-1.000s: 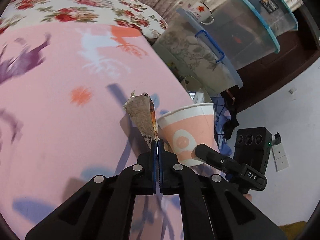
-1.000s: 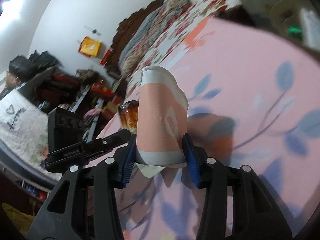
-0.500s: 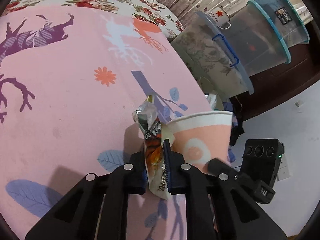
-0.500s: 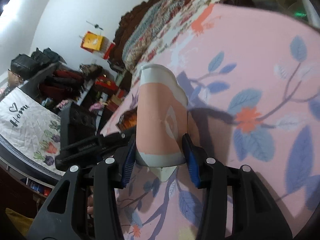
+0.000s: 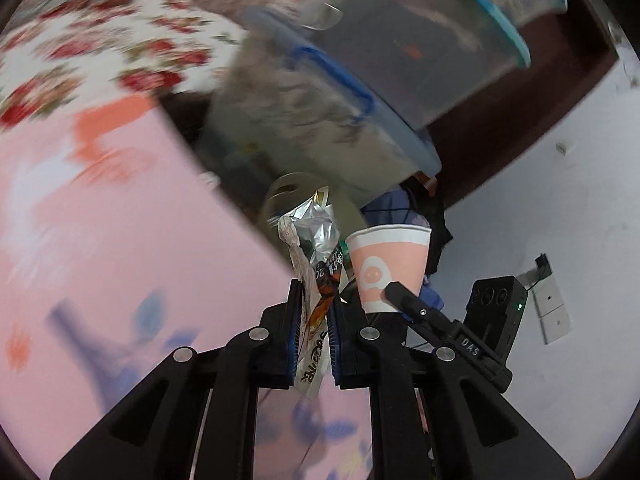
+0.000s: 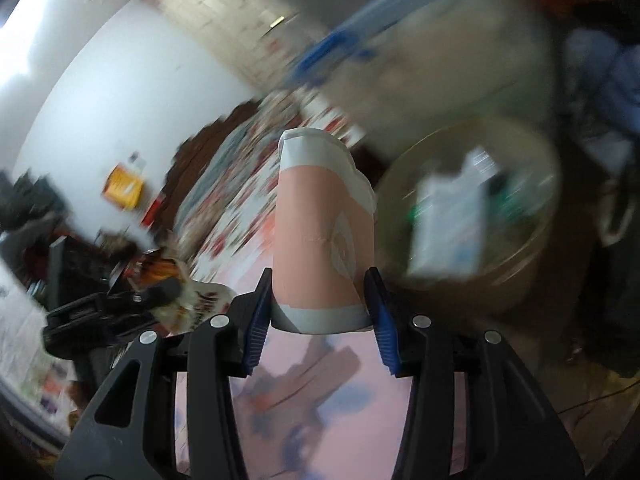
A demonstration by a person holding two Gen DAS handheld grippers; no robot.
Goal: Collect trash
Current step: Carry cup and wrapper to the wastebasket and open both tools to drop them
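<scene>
My left gripper [image 5: 313,332] and right gripper [image 6: 320,320]: black angular frames, silver round screws, ribbed blue finger pads [image 6: 256,320], white "DAS" marking.

Snack wrapper [image 5: 316,280] and paper cup [image 6: 322,232]: carried off the pink bedsheet [image 5: 100,248], now past its edge, near the trash bin [image 6: 516,276]; background newly motion-blurred.

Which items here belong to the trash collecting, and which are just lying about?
Part of the job:
- snack wrapper, pinched in the left gripper
- paper cup, clamped in the right gripper
- waste bin, already holding some trash

Just lying about:
- stacked storage tubs
- pink bedsheet
- floral quilt
</scene>
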